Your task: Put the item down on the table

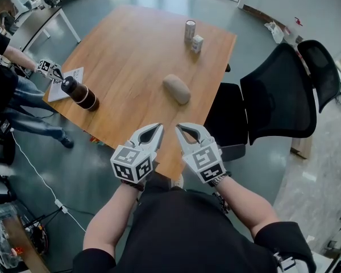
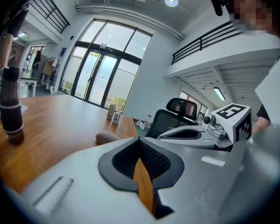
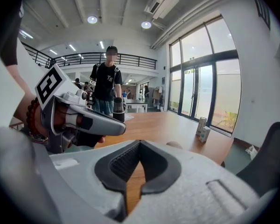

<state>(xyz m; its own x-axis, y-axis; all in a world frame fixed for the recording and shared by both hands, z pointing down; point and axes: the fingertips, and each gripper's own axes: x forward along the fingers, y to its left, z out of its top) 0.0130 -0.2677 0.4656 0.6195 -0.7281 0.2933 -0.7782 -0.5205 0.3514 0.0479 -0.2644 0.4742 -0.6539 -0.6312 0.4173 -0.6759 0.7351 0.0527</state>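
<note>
A beige oval item lies on the wooden table, a little past its middle; it also shows low in the left gripper view. My left gripper and right gripper hover side by side over the table's near edge, short of the item. Both are shut with nothing between the jaws. In the left gripper view the left gripper has its pads meeting, and the right gripper shows the same in its own view.
A dark bottle stands at the table's left edge beside a paper sheet, with another person's gripper near its top. A can and a small carton stand at the far edge. A black office chair is at the right.
</note>
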